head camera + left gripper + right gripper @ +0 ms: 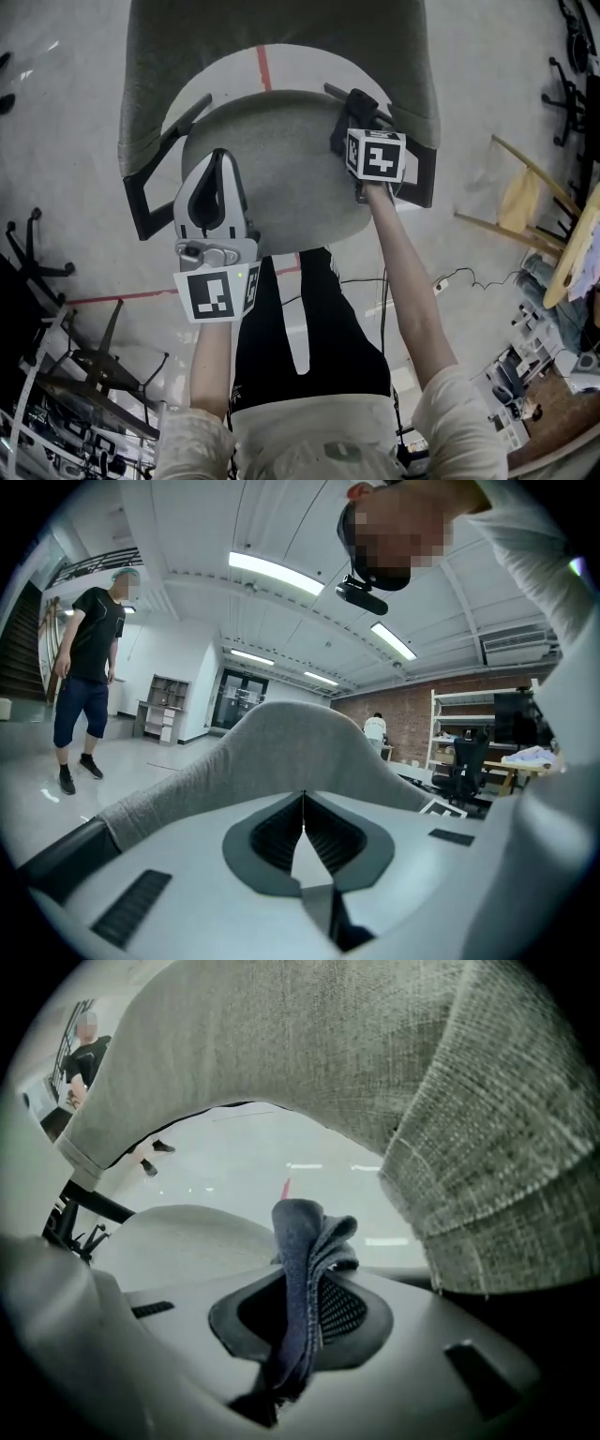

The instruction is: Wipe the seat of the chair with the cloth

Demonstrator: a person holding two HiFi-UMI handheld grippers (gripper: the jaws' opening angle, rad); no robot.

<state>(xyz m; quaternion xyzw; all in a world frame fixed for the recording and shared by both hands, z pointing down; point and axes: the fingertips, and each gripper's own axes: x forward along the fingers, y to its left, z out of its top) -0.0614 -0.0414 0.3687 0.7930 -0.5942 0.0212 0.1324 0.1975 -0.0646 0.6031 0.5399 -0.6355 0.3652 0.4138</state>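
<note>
Two grippers. Right gripper (309, 1288) clenched on one dark blue cloth (305, 1232), at the right rear edge of the seat (272, 178), just below the backrest (281, 42). Left gripper (221, 161) clenched with nothing in it, jaws together, over the seat's left front edge. One grey chair, two black armrests (150, 197). Bare floor (75, 94) open on both sides.

The chair (281, 56) fills the upper middle of the head view. It is grey-green woven fabric, with a rounded seat (272, 183) below a broad backrest and black armrests on both sides. The cloth (302, 1232), dark blue and bunched into upright folds, stands pinched in the right gripper (312, 1288) at the centre of the right gripper view.
</note>
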